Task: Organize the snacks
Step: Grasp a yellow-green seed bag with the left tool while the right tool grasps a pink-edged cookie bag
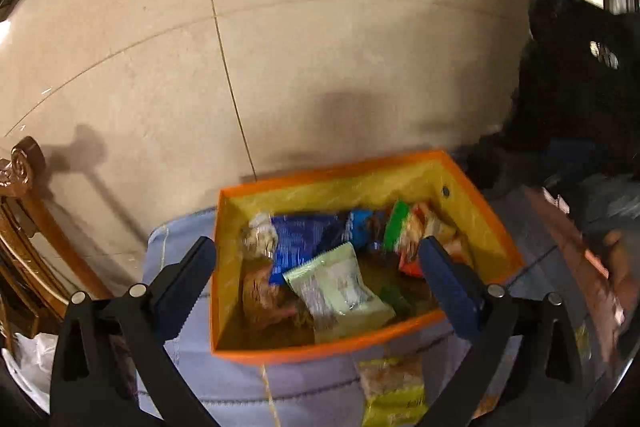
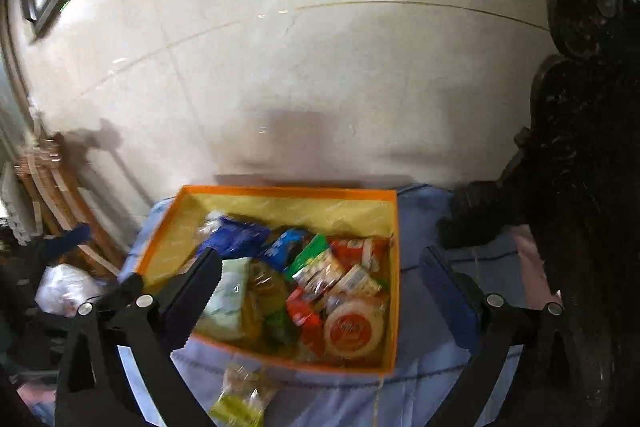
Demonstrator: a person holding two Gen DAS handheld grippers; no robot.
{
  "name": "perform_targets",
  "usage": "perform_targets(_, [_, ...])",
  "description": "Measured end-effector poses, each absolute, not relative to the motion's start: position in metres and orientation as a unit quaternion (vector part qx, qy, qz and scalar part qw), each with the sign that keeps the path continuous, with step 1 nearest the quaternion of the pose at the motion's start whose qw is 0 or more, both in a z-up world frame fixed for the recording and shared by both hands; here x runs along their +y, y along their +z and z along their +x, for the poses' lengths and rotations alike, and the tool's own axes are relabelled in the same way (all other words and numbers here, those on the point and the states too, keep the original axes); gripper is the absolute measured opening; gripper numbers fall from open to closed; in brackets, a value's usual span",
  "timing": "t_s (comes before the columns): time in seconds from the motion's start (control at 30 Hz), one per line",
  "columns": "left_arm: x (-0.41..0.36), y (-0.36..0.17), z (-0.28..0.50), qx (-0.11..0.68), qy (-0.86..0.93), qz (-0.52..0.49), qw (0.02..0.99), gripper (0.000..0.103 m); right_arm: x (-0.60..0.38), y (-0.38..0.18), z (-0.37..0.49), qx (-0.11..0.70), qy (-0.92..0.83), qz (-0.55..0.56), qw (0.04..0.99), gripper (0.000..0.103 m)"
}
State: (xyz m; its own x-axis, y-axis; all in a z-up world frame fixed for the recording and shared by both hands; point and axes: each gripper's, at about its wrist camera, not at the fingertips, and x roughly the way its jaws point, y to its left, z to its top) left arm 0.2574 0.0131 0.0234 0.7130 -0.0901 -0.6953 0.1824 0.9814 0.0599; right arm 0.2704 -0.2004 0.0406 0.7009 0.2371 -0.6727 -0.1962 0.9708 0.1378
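An orange box (image 1: 320, 349) with a yellow lining sits on a pale blue cloth and holds several snack packets. It also shows in the right wrist view (image 2: 394, 267). A pale green packet (image 1: 340, 287) lies at its front, blue packets (image 1: 300, 239) behind it. A round orange-labelled snack (image 2: 354, 329) lies in the box's front right corner. One yellow-green packet (image 1: 390, 387) lies on the cloth in front of the box, also in the right wrist view (image 2: 240, 399). My left gripper (image 1: 316, 287) is open and empty above the box. My right gripper (image 2: 320, 295) is open and empty above the box.
The blue cloth (image 2: 440, 387) covers the surface under the box. A tiled wall (image 1: 320, 47) rises behind. A wooden chair (image 1: 24, 207) and a white bag (image 2: 64, 287) are at the left. A dark carved object (image 2: 580, 147) stands at the right.
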Motion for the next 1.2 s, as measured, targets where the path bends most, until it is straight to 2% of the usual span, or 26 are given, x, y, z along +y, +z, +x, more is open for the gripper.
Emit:
perform_targets(0.13, [0.0, -0.009, 0.222, 0.383, -0.124, 0.096, 0.91, 0.099, -0.203, 0.021, 0.219, 0.381, 0.199, -0.047, 0.901, 0.099])
perform_targets(0.27, [-0.018, -0.07, 0.185, 0.412, -0.207, 0.152, 0.874, 0.099, -0.192, -0.05, 0.171, 0.435, 0.202, -0.187, 0.857, 0.099])
perform_targets(0.33, [-0.029, -0.105, 0.178, 0.444, -0.224, 0.181, 0.848, 0.099, -0.192, -0.088, 0.157, 0.476, 0.196, -0.198, 0.834, 0.099])
perform_targets(0.47, [-0.039, -0.132, 0.179, 0.443, -0.252, 0.175, 0.843, 0.099, -0.193, -0.143, 0.147, 0.531, 0.208, -0.183, 0.801, 0.099])
perform_targets(0.6, [-0.041, -0.147, 0.198, 0.454, -0.263, 0.136, 0.841, 0.099, -0.182, -0.153, 0.141, 0.514, 0.25, -0.202, 0.795, 0.099])
perform_targets(0.77, [-0.037, -0.19, 0.212, 0.523, -0.233, 0.125, 0.811, 0.099, -0.157, -0.166, 0.138, 0.51, 0.284, -0.268, 0.766, 0.099])
perform_targets(1.0, [-0.017, -0.179, 0.191, 0.488, -0.206, 0.102, 0.842, 0.099, -0.174, -0.179, 0.147, 0.539, 0.267, -0.15, 0.785, 0.099])
perform_targets(1.13, [-0.019, -0.168, 0.195, 0.503, -0.177, 0.09, 0.841, 0.099, -0.169, -0.181, 0.136, 0.534, 0.243, -0.153, 0.795, 0.1])
perform_targets(1.17, [-0.019, -0.164, 0.196, 0.505, -0.162, 0.08, 0.844, 0.097, -0.169, -0.182, 0.136, 0.54, 0.234, -0.146, 0.795, 0.098])
perform_targets(1.2, [-0.021, -0.162, 0.196, 0.504, -0.153, 0.076, 0.847, 0.092, -0.167, -0.181, 0.134, 0.544, 0.23, -0.144, 0.794, 0.089])
